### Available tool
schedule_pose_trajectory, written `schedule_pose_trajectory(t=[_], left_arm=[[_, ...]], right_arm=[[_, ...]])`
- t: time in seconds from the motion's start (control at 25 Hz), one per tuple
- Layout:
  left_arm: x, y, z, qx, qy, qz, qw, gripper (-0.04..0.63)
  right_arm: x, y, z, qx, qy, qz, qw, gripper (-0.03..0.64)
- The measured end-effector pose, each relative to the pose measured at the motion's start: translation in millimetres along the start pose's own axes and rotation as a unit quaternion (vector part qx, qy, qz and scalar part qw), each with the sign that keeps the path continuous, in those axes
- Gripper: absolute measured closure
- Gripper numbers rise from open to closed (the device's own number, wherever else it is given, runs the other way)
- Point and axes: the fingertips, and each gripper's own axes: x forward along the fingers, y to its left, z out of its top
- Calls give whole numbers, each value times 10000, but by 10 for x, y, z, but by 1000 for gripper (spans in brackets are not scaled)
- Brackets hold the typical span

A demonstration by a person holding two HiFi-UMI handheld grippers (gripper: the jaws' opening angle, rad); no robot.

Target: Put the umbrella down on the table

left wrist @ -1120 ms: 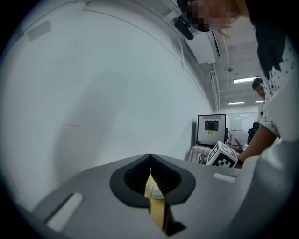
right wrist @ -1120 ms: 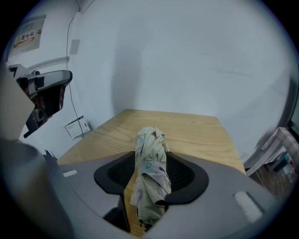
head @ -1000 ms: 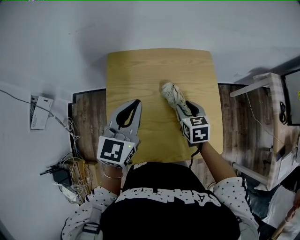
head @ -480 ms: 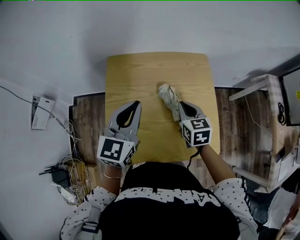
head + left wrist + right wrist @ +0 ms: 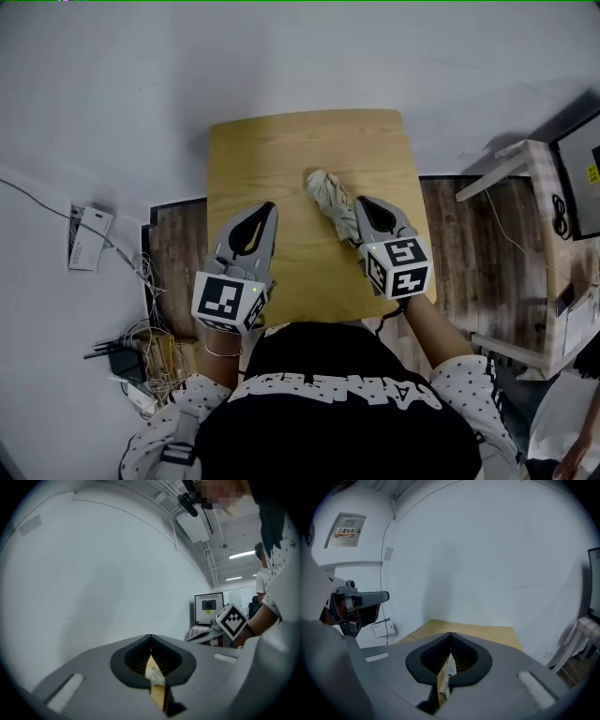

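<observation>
Counter (image 5: 281,150): light wood, squarish.
Umbrella (image 5: 328,194): folded, beige, slanting over the counter right of centre.
Right claw (image 5: 363,208): closed on the umbrella's near end.
Left claw (image 5: 264,210): jaws together, empty, over the counter's left side, apart from the umbrella.
Cables (image 5: 141,352): tangled on the floor, left.

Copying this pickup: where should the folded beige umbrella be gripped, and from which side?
Grip the folded beige fabric umbrella at its narrow near end, coming from the person's side, as the right hand-held gripper is shut on it now. It is a slim bundle pointing away, bulkier at the far end.
</observation>
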Motion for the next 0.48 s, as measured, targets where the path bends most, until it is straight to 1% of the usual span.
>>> schedule_pose_trajectory(t=[0.24, 0.48], left_arm=[[-7, -143, 62, 135, -26, -69, 9999, 594], [-6, -175, 63, 148, -17, -94, 9998, 594]], right_arm=[[-202, -49, 101, 39, -211, -24, 9998, 603], [-253, -56, 136, 46, -274, -41, 9996, 603]])
